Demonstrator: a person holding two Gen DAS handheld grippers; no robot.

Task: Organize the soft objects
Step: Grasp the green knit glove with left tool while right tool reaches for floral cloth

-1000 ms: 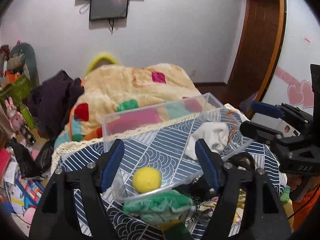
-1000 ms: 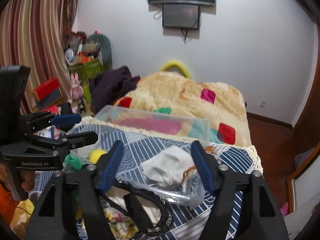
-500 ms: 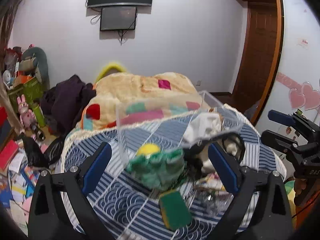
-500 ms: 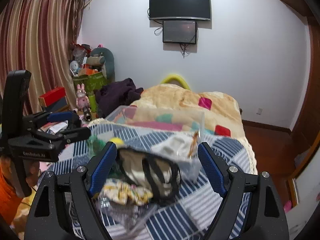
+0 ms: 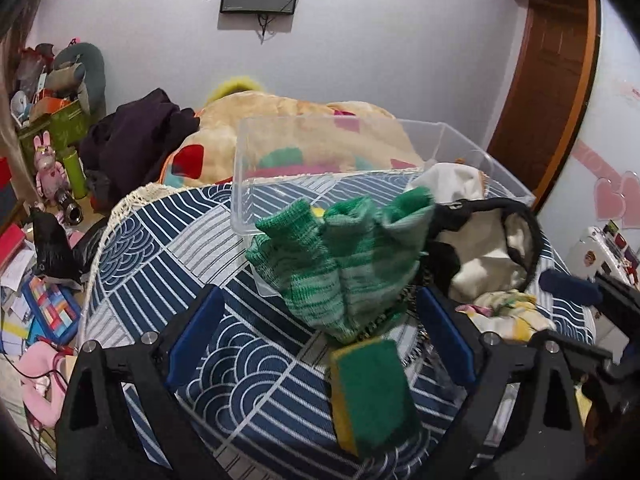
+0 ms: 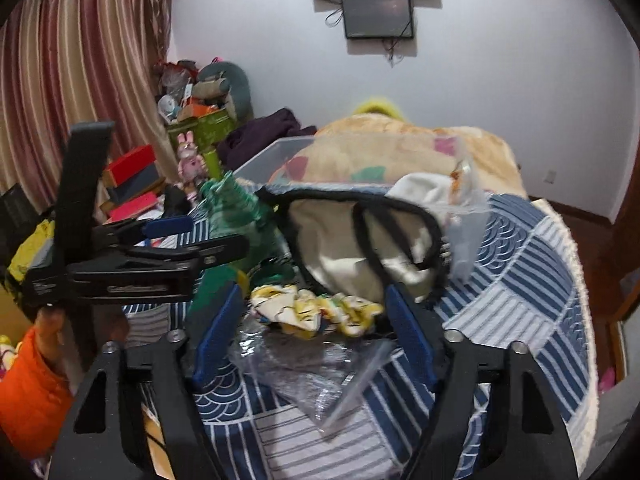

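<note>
A clear plastic bin (image 5: 256,184) stands on the blue patterned table; a white cloth (image 5: 448,184) and a yellow ball lie in it, the ball mostly hidden. In front lie a green knit glove (image 5: 340,256), a green-and-yellow sponge (image 5: 372,388), a cream pouch with black trim (image 5: 488,256) and a yellow-patterned cloth (image 6: 316,308). My left gripper (image 5: 320,336) is open and empty, near the glove and sponge. My right gripper (image 6: 314,332) is open and empty, over the patterned cloth and a clear plastic bag (image 6: 312,376). The pouch (image 6: 352,240) lies just beyond it.
A bed with a beige patchwork blanket (image 5: 304,120) lies behind the table. Dark clothes (image 5: 136,136) and cluttered toys and boxes (image 5: 44,184) fill the floor at left. A wooden door (image 5: 548,80) is at right. The left gripper (image 6: 160,256) shows in the right wrist view.
Both grippers have pulled back and dropped lower toward the table's near side. The glove, sponge, pouch and patterned cloth now sit close in front of the open fingers.
</note>
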